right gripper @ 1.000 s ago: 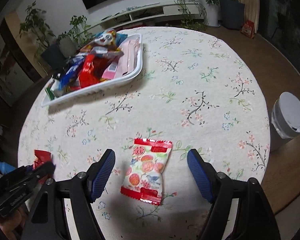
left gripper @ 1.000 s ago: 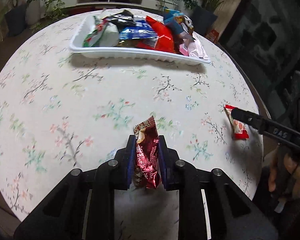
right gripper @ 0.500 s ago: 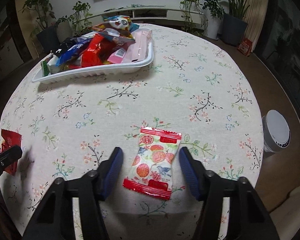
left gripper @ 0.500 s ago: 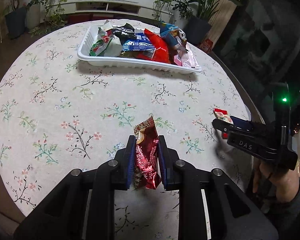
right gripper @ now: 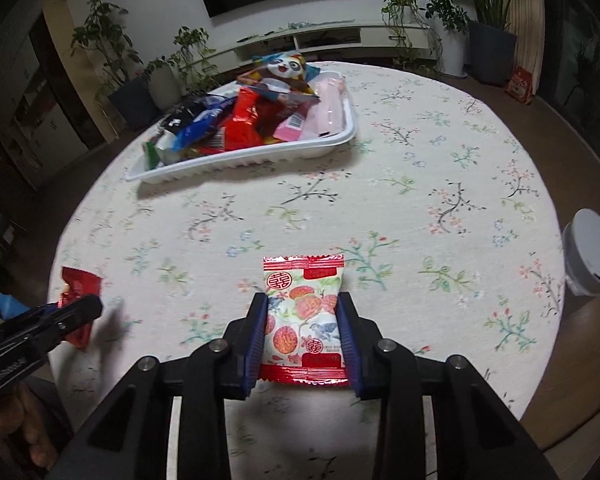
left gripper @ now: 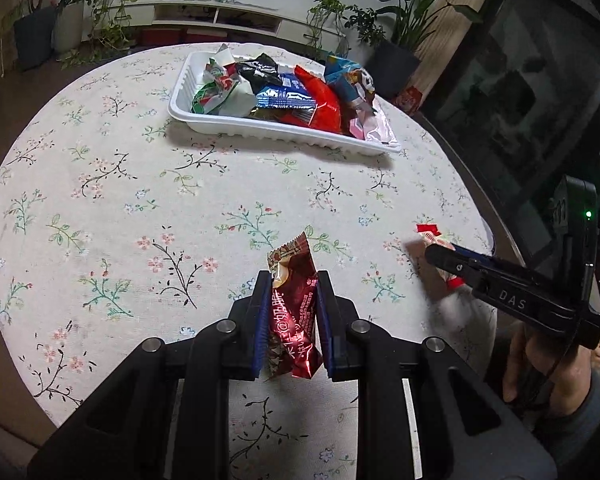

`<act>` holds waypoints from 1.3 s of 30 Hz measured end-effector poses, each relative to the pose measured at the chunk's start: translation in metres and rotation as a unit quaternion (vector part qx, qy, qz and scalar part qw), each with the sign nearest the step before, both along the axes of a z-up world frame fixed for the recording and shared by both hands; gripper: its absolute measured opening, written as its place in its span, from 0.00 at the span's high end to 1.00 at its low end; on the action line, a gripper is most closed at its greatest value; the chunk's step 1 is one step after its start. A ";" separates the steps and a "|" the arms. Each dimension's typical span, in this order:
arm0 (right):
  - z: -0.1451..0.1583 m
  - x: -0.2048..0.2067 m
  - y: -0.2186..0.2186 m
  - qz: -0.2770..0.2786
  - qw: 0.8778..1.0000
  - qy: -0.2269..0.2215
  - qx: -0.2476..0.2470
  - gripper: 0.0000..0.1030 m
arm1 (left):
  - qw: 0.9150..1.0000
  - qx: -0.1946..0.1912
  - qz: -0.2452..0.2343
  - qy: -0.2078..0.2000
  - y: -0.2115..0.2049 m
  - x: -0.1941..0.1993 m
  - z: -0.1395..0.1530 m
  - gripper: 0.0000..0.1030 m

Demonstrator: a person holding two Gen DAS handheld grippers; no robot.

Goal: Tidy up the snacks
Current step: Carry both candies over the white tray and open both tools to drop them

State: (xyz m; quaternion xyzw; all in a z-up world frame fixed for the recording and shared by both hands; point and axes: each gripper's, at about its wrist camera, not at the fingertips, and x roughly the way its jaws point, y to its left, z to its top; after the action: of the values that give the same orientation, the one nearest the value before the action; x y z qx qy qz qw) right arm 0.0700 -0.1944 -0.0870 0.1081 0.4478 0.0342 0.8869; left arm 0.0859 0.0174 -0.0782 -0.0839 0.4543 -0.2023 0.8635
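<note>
My left gripper (left gripper: 292, 312) is shut on a dark red foil snack packet (left gripper: 294, 300), held above the floral tablecloth; that packet also shows in the right wrist view (right gripper: 78, 288). My right gripper (right gripper: 302, 328) has closed on a white and red snack packet (right gripper: 303, 312) printed with fruit and birds, both pads touching its sides; that packet peeks out at the right of the left wrist view (left gripper: 434, 240). A white tray (left gripper: 260, 130) holding several snack packets sits at the table's far side and also shows in the right wrist view (right gripper: 260, 156).
The round table (left gripper: 100, 200) has a floral cloth. A white round bin (right gripper: 590, 252) stands on the floor beyond the table's right edge. Potted plants (left gripper: 104, 20) and a low TV shelf stand behind the table.
My right gripper's jaws have narrowed from wide open to closed on the white and red packet. My left gripper has risen a little, still holding the dark red packet.
</note>
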 end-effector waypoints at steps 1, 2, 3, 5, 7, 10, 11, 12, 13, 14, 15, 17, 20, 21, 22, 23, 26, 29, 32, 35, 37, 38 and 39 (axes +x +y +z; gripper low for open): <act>0.002 -0.001 0.000 0.004 1.000 0.000 0.018 0.64 | 1.000 -0.003 0.000 -0.004 0.000 0.000 0.002 0.81; 0.004 -0.002 0.000 0.006 0.999 -0.001 0.032 0.64 | 1.000 -0.011 -0.001 -0.004 0.001 0.002 0.005 0.81; 0.007 -0.002 -0.001 0.006 0.999 -0.002 0.049 0.64 | 1.000 -0.020 -0.002 -0.005 0.003 0.003 0.009 0.81; 0.017 -0.002 -0.004 0.009 0.997 -0.010 0.077 0.64 | 1.000 -0.028 -0.004 -0.010 0.004 0.008 0.020 0.81; 0.034 0.002 -0.010 0.009 0.994 -0.022 0.103 0.64 | 0.999 -0.037 -0.006 -0.017 0.007 0.016 0.032 0.81; 0.068 0.016 -0.018 0.015 0.990 -0.050 0.129 0.64 | 0.998 -0.051 -0.009 -0.030 0.011 0.037 0.057 0.81; 0.076 0.020 -0.020 0.016 0.989 -0.057 0.134 0.64 | 0.998 -0.056 -0.010 -0.036 0.013 0.046 0.067 0.81; 0.093 0.029 -0.023 0.018 0.987 -0.071 0.143 0.64 | 0.997 -0.061 -0.011 -0.040 0.015 0.054 0.076 0.81; 0.104 0.036 -0.025 0.020 0.986 -0.080 0.148 0.64 | 0.997 -0.064 -0.012 -0.046 0.016 0.063 0.086 0.81; 0.115 0.044 -0.028 0.022 0.985 -0.088 0.150 0.64 | 0.997 -0.062 -0.011 -0.053 0.017 0.075 0.097 0.81; 0.127 0.053 -0.028 0.025 0.984 -0.097 0.150 0.64 | 0.997 -0.056 -0.010 -0.060 0.016 0.085 0.105 0.81; 0.151 0.074 -0.023 0.032 0.983 -0.115 0.141 0.64 | 0.996 -0.047 -0.010 -0.070 0.015 0.111 0.123 0.81; 0.172 0.109 -0.008 0.044 0.983 -0.128 0.122 0.64 | 0.997 -0.040 -0.003 -0.072 0.012 0.150 0.135 0.81; 0.174 0.122 -0.003 0.047 0.984 -0.127 0.118 0.64 | 0.997 -0.038 -0.001 -0.070 0.011 0.161 0.136 0.81; 0.174 0.137 0.004 0.048 0.985 -0.123 0.113 0.64 | 0.997 -0.034 0.000 -0.068 0.010 0.173 0.136 0.81; 0.173 0.146 0.009 0.050 0.986 -0.119 0.108 0.64 | 0.998 -0.028 0.001 -0.064 0.008 0.185 0.133 0.81; 0.153 0.183 0.027 0.055 0.990 -0.089 0.098 0.64 | 0.999 -0.020 0.004 -0.045 0.000 0.217 0.116 0.81; 0.134 0.206 0.038 0.058 0.992 -0.065 0.087 0.64 | 0.999 -0.012 0.001 -0.035 -0.007 0.240 0.096 0.81; 0.111 0.220 0.047 0.061 0.994 -0.041 0.075 0.64 | 1.000 -0.010 -0.002 -0.022 -0.012 0.257 0.077 0.81; 0.094 0.232 0.057 0.069 0.996 -0.025 0.058 0.64 | 1.000 -0.008 -0.004 -0.016 -0.012 0.266 0.061 0.81; 0.085 0.238 0.059 0.070 0.996 -0.017 0.047 0.64 | 1.000 -0.010 -0.003 -0.011 -0.011 0.271 0.052 0.81; 0.082 0.240 0.060 0.070 0.996 -0.015 0.045 0.64 | 1.000 -0.010 -0.002 -0.010 -0.009 0.273 0.048 0.81; 0.078 0.242 0.061 0.069 0.997 -0.012 0.041 0.64 | 1.000 -0.010 -0.001 -0.009 -0.009 0.276 0.045 0.81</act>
State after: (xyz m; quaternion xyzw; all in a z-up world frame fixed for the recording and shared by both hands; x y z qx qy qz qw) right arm 0.3125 -0.1333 -0.0089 0.1123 0.4418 0.1151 0.8826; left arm 0.3617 0.0086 -0.0328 -0.0898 0.4445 -0.2086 0.8665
